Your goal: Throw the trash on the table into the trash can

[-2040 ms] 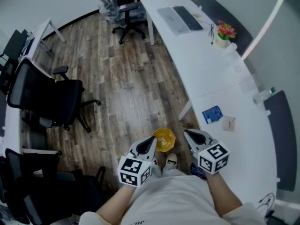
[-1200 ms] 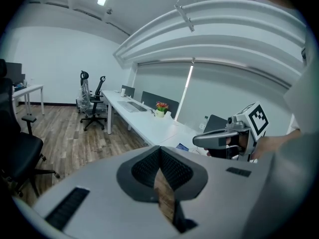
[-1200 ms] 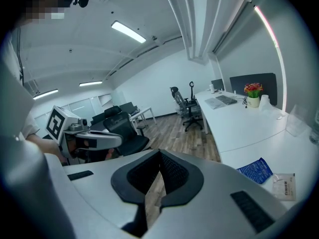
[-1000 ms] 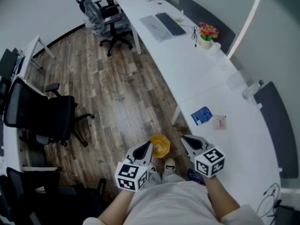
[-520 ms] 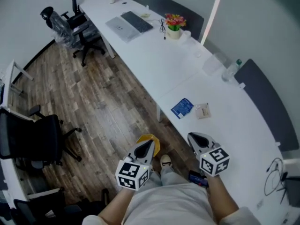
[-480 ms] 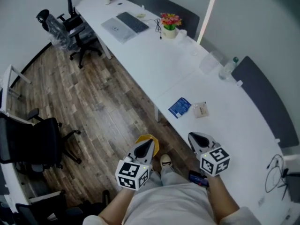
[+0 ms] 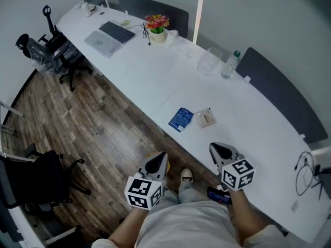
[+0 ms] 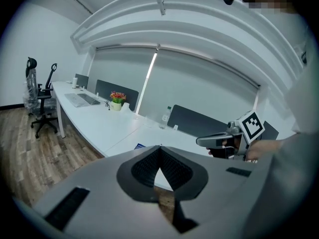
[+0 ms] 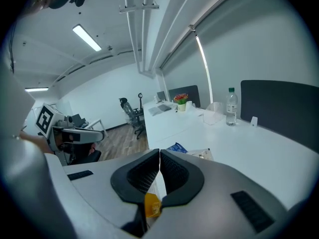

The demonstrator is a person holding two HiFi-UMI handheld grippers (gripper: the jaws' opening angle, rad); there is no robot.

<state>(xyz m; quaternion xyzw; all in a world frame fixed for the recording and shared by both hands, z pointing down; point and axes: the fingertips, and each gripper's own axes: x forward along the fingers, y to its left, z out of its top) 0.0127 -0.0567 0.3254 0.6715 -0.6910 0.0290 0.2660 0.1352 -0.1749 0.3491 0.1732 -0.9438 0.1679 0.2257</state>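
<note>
We hold both grippers low in front of us, near our body. The left gripper hangs over the wooden floor, just off the near edge of the white surface. Its jaws are pressed together at the tips, with nothing between them. The right gripper sits above the near edge of the surface, and its jaws are likewise fully closed and empty. A yellow patch shows low in the gap behind those jaws, and we cannot tell what it is.

The trash lies on the surface, beyond both grippers and apart from them. It is a blue packet by the near edge and a pale packet just to its right. Farther along the surface stand a clear bottle, a pot of flowers and a laptop.
</note>
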